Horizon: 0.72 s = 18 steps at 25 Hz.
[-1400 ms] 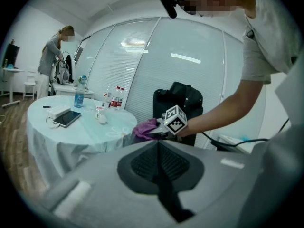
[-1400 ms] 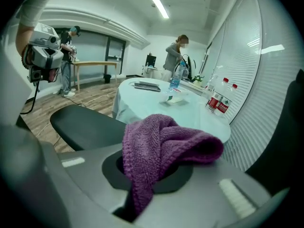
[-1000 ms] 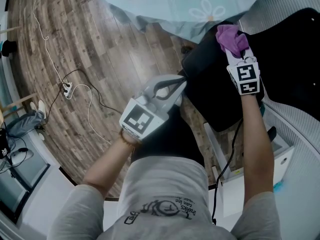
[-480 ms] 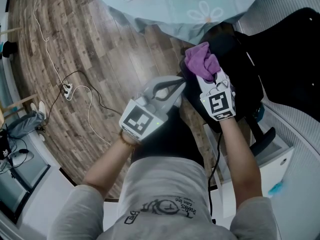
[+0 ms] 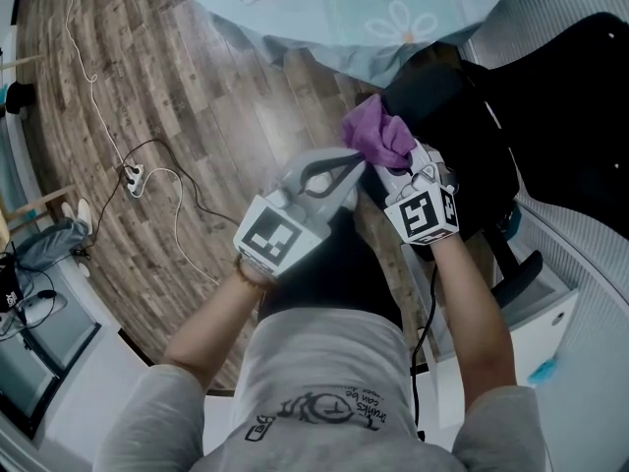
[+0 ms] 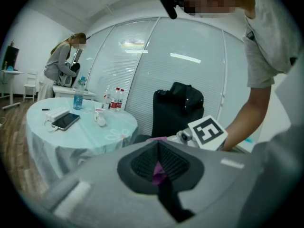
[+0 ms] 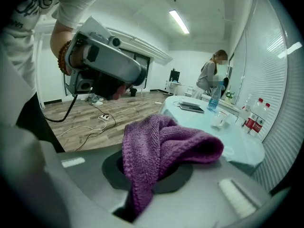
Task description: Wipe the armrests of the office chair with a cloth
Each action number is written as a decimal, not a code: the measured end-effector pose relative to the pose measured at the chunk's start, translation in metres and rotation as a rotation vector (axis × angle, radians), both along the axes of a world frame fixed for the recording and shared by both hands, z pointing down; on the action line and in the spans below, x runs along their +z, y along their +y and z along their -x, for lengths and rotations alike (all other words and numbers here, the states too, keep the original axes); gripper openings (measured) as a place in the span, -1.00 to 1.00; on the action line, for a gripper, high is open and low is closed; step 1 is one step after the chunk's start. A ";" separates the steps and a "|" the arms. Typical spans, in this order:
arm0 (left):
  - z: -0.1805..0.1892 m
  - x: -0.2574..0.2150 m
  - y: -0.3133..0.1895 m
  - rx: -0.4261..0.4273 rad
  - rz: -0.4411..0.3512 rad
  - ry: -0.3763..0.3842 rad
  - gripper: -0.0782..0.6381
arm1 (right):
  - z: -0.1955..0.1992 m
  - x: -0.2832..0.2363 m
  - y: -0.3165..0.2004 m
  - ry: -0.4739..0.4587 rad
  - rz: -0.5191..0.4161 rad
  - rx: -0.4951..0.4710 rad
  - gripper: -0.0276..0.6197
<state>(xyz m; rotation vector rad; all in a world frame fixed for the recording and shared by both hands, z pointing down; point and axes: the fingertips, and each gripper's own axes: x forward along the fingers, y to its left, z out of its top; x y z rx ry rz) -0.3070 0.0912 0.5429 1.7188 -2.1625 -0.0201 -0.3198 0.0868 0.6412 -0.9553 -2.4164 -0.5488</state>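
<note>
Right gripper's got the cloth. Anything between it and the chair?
Nothing visible. In the head view the purple cloth, clamped in the right gripper, sits at the black chair's near edge. The left gripper, jaws together, is close on the cloth's other side, away from the chair. I cannot tell which part is the armrest.

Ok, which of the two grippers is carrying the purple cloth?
The right gripper: the purple cloth is clamped between its jaws and drapes over them. The left gripper beside it is shut.
</note>
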 end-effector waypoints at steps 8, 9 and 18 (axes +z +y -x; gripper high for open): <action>-0.003 0.009 0.003 0.004 0.023 0.005 -0.77 | 0.035 0.009 -0.067 0.008 -0.031 0.093 -0.83; -0.003 0.009 0.002 0.004 0.023 0.005 -0.78 | 0.040 0.010 -0.078 0.011 -0.037 0.114 -0.83; -0.005 0.009 0.003 0.008 0.027 0.002 -0.77 | 0.079 0.018 -0.178 0.059 -0.046 0.326 -0.83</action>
